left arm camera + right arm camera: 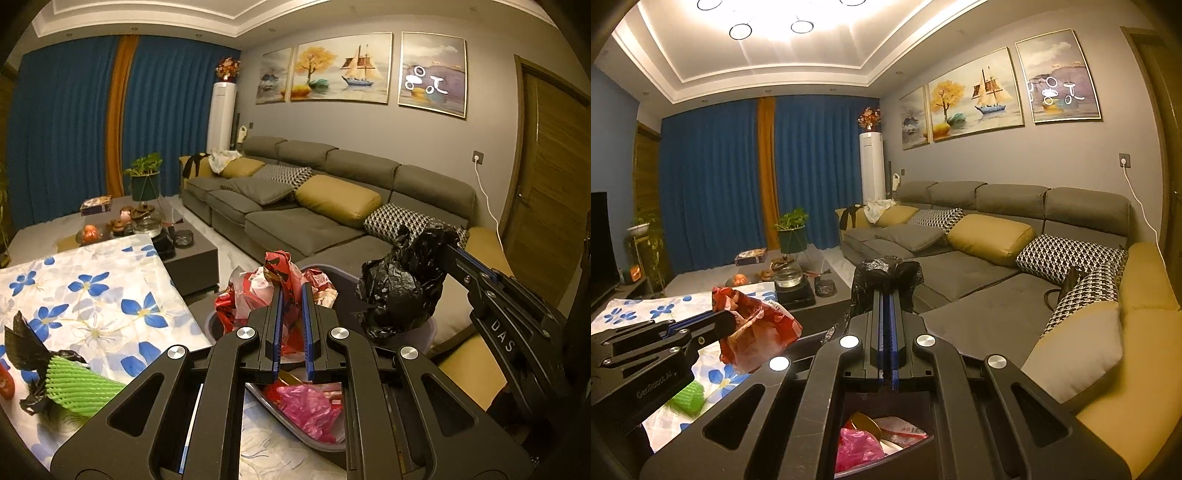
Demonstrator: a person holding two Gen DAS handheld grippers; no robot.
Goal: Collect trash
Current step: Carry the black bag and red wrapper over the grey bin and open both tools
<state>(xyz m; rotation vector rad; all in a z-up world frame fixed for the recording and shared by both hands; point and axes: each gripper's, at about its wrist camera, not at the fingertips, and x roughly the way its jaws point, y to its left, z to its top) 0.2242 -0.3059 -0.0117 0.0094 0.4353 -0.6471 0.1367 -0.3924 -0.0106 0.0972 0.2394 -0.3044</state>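
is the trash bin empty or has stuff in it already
Has stuff in it: the trash bin below the claws already holds a pink plastic bag and other wrappers.

Grey sofa with yellow cushions sits ahead and right of the tool, blue curtains far ahead-left, paintings up on the wall, plant beyond the table.

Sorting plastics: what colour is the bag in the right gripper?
Black: the crumpled bag in the right gripper, clearest in the left wrist view.
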